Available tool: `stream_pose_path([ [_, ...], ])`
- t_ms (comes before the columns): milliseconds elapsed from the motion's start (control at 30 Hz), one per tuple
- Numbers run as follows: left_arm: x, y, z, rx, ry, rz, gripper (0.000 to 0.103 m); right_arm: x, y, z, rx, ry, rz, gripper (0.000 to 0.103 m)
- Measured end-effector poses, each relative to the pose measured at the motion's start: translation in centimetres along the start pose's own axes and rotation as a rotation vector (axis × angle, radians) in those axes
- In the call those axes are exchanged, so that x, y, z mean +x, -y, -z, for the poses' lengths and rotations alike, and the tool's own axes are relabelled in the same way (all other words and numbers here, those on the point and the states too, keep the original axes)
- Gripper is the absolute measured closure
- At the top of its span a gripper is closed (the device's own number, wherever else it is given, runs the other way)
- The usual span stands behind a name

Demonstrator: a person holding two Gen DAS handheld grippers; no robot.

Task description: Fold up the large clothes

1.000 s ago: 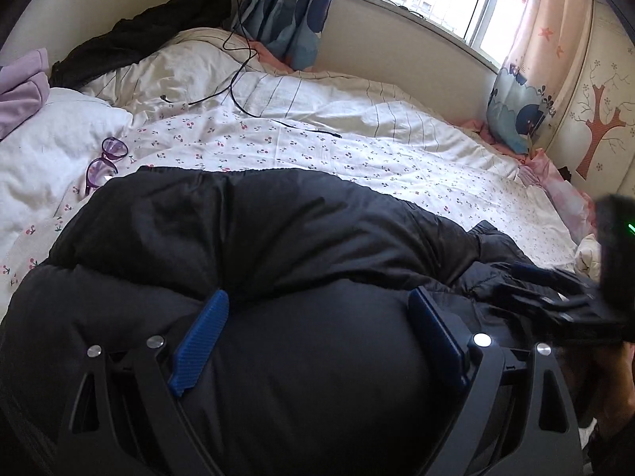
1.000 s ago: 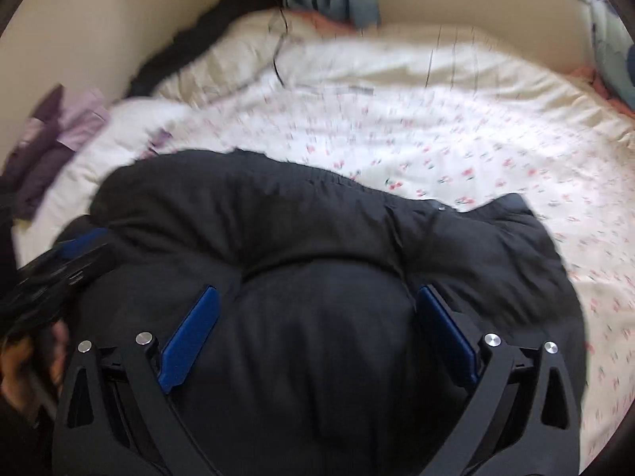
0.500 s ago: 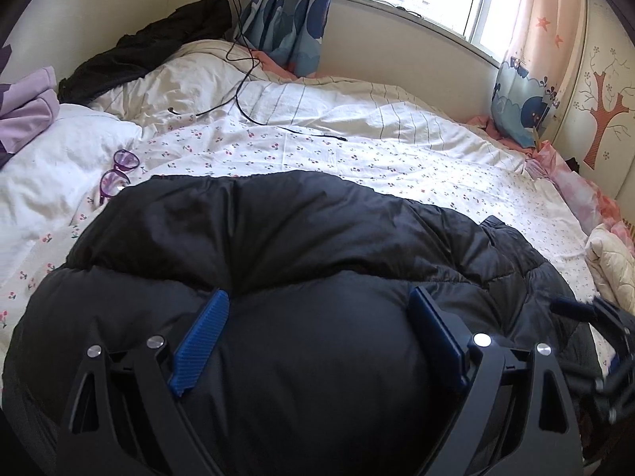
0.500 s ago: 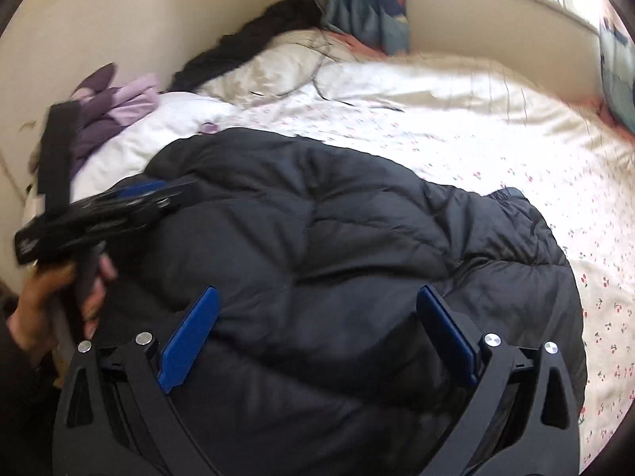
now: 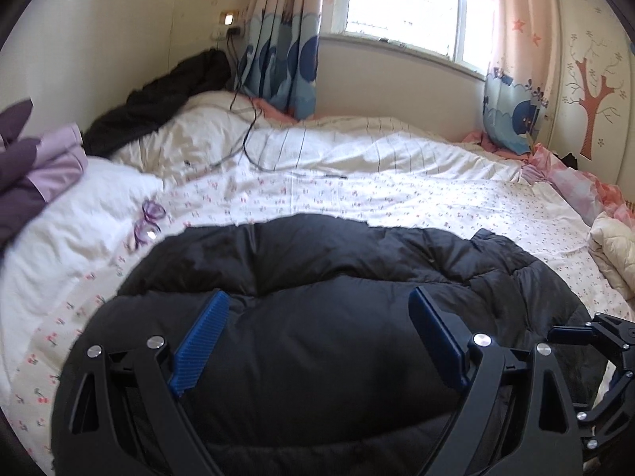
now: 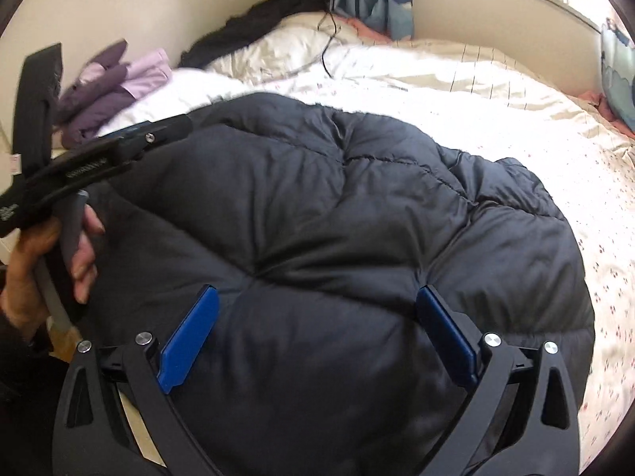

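Black puffer jacket [image 5: 337,317] lies bunched on floral bed sheet [image 5: 397,202], near bed edge. Left gripper [image 5: 317,341] and right gripper [image 6: 313,329]: both jaws spread wide above jacket, holding nothing. Purple glasses [image 5: 145,224] lie just left of jacket.

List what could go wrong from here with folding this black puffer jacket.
1. The purple glasses lie on the floral sheet just beyond the black puffer jacket; a forward fold could bury or crush them.
2. Both the left gripper and right gripper are open, holding nothing; the puffy fabric may spring back unfolded.
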State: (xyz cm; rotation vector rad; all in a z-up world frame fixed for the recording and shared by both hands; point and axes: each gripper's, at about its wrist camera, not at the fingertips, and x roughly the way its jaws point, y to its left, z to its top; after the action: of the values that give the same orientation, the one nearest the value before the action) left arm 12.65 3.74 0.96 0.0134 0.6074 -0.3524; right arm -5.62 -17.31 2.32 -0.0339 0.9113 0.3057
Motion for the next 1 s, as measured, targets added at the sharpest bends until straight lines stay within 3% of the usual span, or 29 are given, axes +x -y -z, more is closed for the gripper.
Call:
stream_pose_path([
  [133, -2.6, 0.7, -0.2, 0.030, 0.068, 0.006, 0.014, 0.1, -0.3, 1.9, 0.004, -0.051, 0.010, 0.007],
  [400, -6.5, 1.8, -0.3, 0.074, 0.182, 0.015, 0.011, -1.1, 0.0, 2.8, 0.067, -0.061, 0.005, 0.007],
  [667, -7.5, 2.1, -0.3, 0.085, 0.208, 0.013, 0.011, -3.1, 2.1, 5.1, 0.156, -0.069, -0.004, 0.007],
  [800, -7.7, 2.0, -0.3, 0.079, 0.217, 0.013, 0.011, -4.7, 4.9, 6.8, 0.279, -0.053, -0.047, 0.007],
  [1000, -6.9, 1.5, -0.1, 0.067, 0.183, 0.013, 0.009, -7.8, 10.2, 10.4, 0.558, 0.010, -0.174, 0.007],
])
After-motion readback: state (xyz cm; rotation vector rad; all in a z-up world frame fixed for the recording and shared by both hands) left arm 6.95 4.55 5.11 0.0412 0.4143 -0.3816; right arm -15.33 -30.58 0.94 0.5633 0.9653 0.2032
